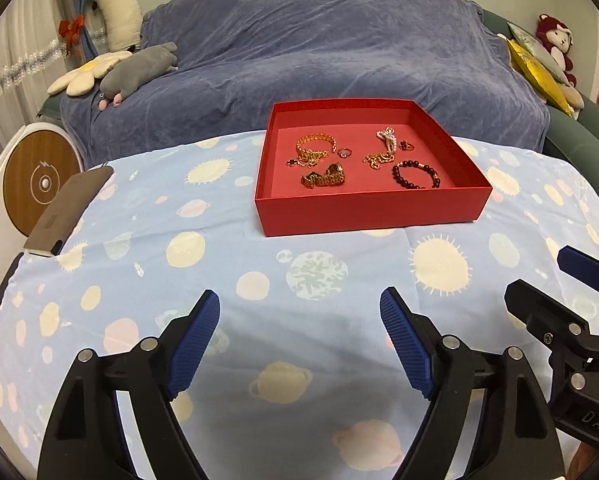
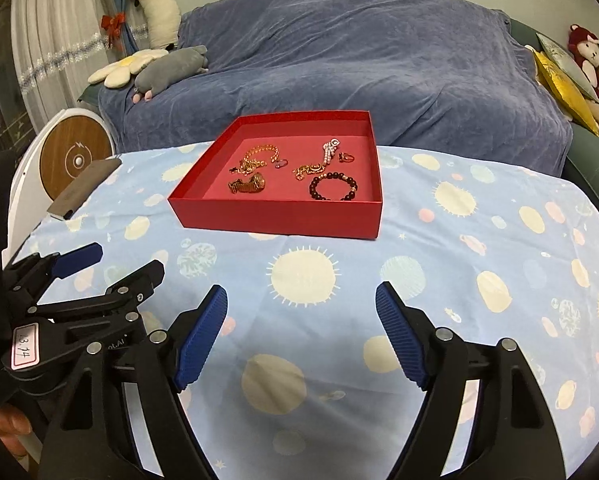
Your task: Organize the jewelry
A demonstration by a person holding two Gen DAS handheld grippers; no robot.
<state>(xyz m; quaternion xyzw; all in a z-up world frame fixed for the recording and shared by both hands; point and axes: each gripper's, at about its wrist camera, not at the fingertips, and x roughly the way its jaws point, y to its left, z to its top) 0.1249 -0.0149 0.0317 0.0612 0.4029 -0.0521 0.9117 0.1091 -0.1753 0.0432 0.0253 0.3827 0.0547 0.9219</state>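
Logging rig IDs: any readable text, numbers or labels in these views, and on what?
"13.14": handwritten sticker on the left gripper.
"DAS": partial lettering on the right gripper body.
Small white print low on the left gripper: too blurred.
Mark on the grey pad: unreadable.

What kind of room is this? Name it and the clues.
Probably a home living room: a sofa under a blue throw, plush toys lying on it, and a low table with a planet-print cloth holding a red jewelry box.
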